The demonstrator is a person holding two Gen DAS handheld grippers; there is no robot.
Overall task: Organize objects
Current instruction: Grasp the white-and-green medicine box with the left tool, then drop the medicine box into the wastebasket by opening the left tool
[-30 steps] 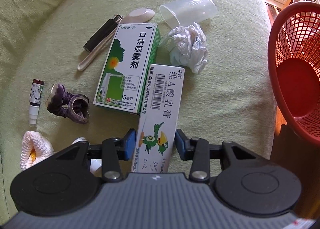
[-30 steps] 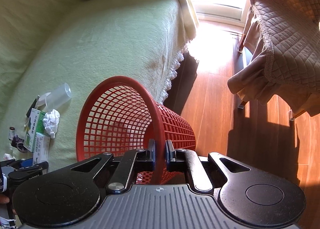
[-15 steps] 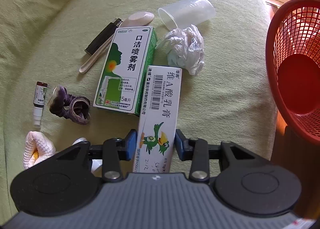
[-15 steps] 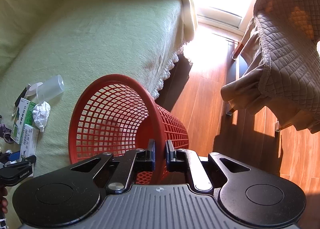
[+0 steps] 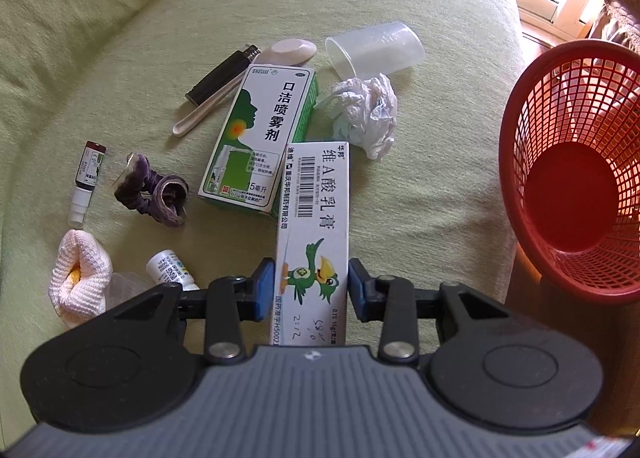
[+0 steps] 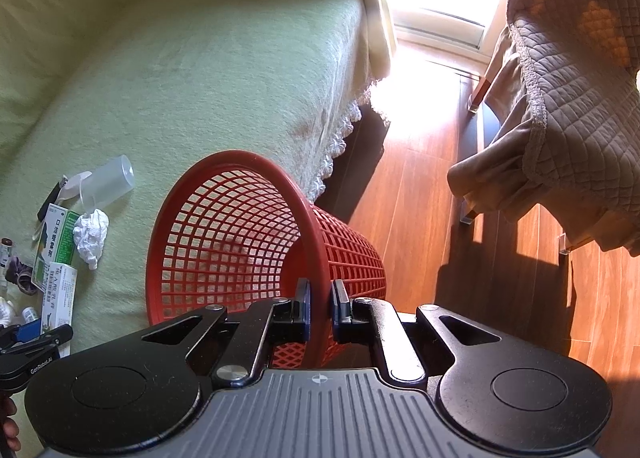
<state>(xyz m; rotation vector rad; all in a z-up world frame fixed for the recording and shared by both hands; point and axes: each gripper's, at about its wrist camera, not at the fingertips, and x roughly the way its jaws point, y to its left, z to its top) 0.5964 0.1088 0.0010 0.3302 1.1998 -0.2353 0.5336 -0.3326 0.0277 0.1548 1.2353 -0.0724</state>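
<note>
My left gripper has its blue pads against the two long sides of the white ointment box, gripping it near the end closest to me; the box's long axis runs straight ahead of the claw, its far end just over the corner of the green-and-white spray box. The red mesh basket lies off to the right of that claw, mouth tipped toward the sofa, well apart from the box. My right gripper is pinched narrow on the basket's rim, holding it tilted at the sofa edge. So I judge the carry goes sideways to the right, box leading end-first into the mouth.
</note>
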